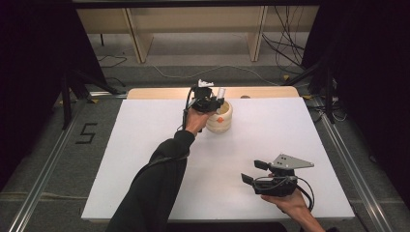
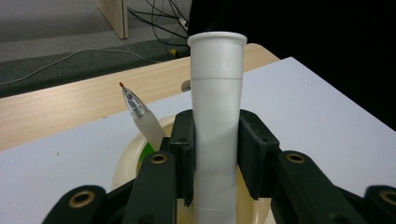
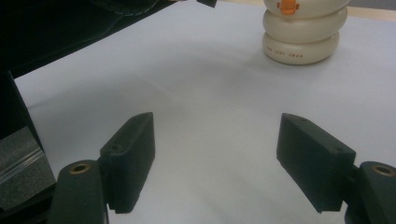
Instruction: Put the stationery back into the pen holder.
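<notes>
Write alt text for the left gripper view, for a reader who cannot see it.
The left gripper clamps an upright white tube between its two black jaws, directly above a cream holder. A clear pen with a red tip leans out of the holder to the tube's left, and the white table with its wooden edge lies behind.

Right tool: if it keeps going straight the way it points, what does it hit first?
Bare white table first, then likely the cream holder, which sits right of its centre line. The right tool is open; depth unclear.
</notes>
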`<action>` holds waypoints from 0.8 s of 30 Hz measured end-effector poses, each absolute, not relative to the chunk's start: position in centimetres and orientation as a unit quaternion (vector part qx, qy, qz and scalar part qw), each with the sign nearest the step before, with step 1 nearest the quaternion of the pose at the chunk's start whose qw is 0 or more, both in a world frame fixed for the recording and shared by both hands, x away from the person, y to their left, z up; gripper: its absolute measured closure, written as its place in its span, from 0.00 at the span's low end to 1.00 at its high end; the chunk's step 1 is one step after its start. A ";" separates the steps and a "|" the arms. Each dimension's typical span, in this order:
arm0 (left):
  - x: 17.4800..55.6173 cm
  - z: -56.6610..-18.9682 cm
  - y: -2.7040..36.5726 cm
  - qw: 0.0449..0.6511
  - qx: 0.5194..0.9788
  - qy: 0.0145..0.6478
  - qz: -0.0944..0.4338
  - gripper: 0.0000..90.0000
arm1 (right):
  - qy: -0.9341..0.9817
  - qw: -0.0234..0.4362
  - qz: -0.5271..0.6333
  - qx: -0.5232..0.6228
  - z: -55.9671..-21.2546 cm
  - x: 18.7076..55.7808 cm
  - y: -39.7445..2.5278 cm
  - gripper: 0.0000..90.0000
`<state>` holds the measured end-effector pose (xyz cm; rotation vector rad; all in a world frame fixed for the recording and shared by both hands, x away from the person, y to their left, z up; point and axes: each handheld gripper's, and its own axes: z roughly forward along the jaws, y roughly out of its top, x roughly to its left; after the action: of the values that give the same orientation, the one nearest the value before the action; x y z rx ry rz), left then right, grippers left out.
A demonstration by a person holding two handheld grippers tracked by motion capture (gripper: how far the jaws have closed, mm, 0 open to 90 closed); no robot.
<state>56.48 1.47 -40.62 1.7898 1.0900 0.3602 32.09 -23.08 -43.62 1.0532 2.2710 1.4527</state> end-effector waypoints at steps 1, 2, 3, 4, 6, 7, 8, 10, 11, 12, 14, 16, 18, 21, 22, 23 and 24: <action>56.5 -40.7 1.4 0.485 0.735 0.449 0.148 0.77 | 0.779 0.124 0.498 0.360 -43.7 32.1 -23.1 0.32; 56.5 -40.8 1.4 0.487 0.734 0.450 0.148 0.77 | 0.779 0.123 0.497 0.361 -43.7 32.1 -23.1 0.32; 56.5 -40.8 1.4 0.485 0.736 0.449 0.148 0.76 | 0.779 0.122 0.496 0.363 -43.7 32.1 -23.0 0.32; 56.5 -40.8 1.4 0.483 0.738 0.447 0.147 0.76 | 0.780 0.123 0.496 0.362 -43.7 32.1 -23.0 0.32; 56.5 -40.8 1.3 0.481 0.738 0.450 0.148 0.76 | 0.780 0.122 0.497 0.360 -43.6 32.0 -23.0 0.32; 56.5 -40.8 1.4 0.482 0.737 0.450 0.147 0.75 | 0.780 0.122 0.498 0.360 -43.6 32.0 -23.0 0.32; 56.5 -40.7 1.4 0.486 0.733 0.453 0.145 0.71 | 0.780 0.122 0.497 0.361 -43.6 32.0 -23.0 0.32; 56.3 -40.4 1.5 0.490 0.731 0.452 0.146 0.59 | 0.780 0.121 0.497 0.361 -43.7 32.1 -23.0 0.32; 56.2 -40.1 1.5 0.487 0.733 0.452 0.144 0.53 | 0.780 0.120 0.496 0.362 -43.7 32.1 -23.0 0.32; 56.1 -39.8 1.4 0.488 0.731 0.454 0.145 0.47 | 0.780 0.120 0.496 0.362 -43.7 32.1 -23.0 0.32; 55.8 -39.3 1.6 0.484 0.733 0.456 0.141 0.40 | 0.780 0.121 0.496 0.362 -43.7 32.1 -23.0 0.32; 55.6 -38.8 2.0 0.481 0.735 0.456 0.142 0.35 | 0.780 0.121 0.496 0.362 -43.7 32.1 -23.0 0.32; 55.3 -38.3 2.5 0.485 0.733 0.458 0.134 0.33 | 0.779 0.123 0.497 0.362 -43.7 32.1 -23.1 0.32; 54.6 -37.8 3.2 0.487 0.734 0.456 0.126 0.30 | 0.779 0.123 0.496 0.363 -43.7 32.1 -23.1 0.32; 54.3 -37.6 3.5 0.485 0.739 0.452 0.121 0.29 | 0.779 0.123 0.495 0.363 -43.7 32.1 -23.1 0.32; 54.0 -37.5 3.8 0.489 0.738 0.449 0.119 0.28 | 0.779 0.124 0.495 0.364 -43.7 32.1 -23.1 0.32; 53.8 -37.4 4.1 0.491 0.739 0.447 0.114 0.27 | 0.779 0.125 0.495 0.364 -43.7 32.1 -23.1 0.32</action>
<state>53.79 4.05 -37.42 1.7951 1.0848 0.2772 32.14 -23.06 -43.68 1.0601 2.2701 1.4434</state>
